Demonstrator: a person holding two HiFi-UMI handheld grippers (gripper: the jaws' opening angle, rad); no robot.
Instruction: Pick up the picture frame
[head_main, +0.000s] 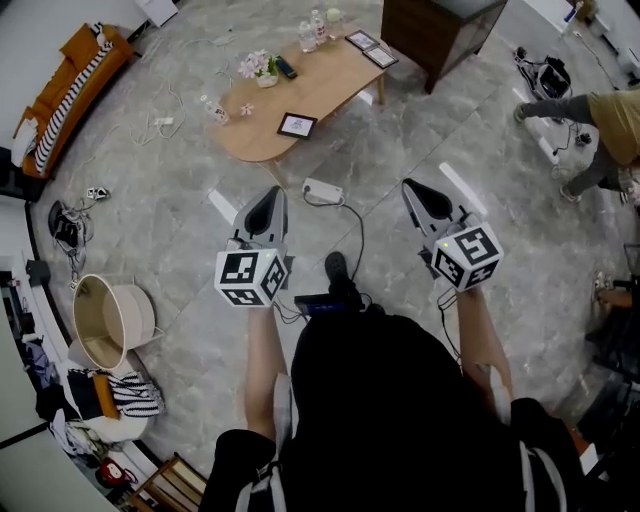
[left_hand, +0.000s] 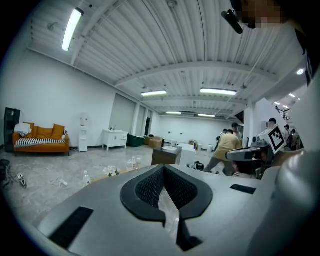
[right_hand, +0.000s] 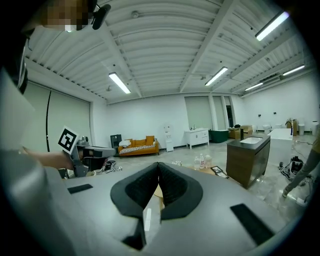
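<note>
While head view shows picture frame (head_main: 297, 125) flat on table (head_main: 330, 85), left tool (left_hand: 163, 170), right tool (right_hand: 158, 167) closed, empty.

Desk (head_main: 330, 85) light wood, smooth matt. Floor (head_main: 170, 230) glossy grey stone-look. Left gripper (head_main: 272, 192) and right gripper (head_main: 412, 188) matt grey plastic, jaws black ribbed pads.

Dark picture frame (head_main: 297, 125) on wooden table (head_main: 330, 85)

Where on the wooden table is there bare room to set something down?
The middle of the table is bare, between the picture frame at the near end and the two frames at the far end. Its left edge is crowded with flowers, a remote and bottles.
</note>
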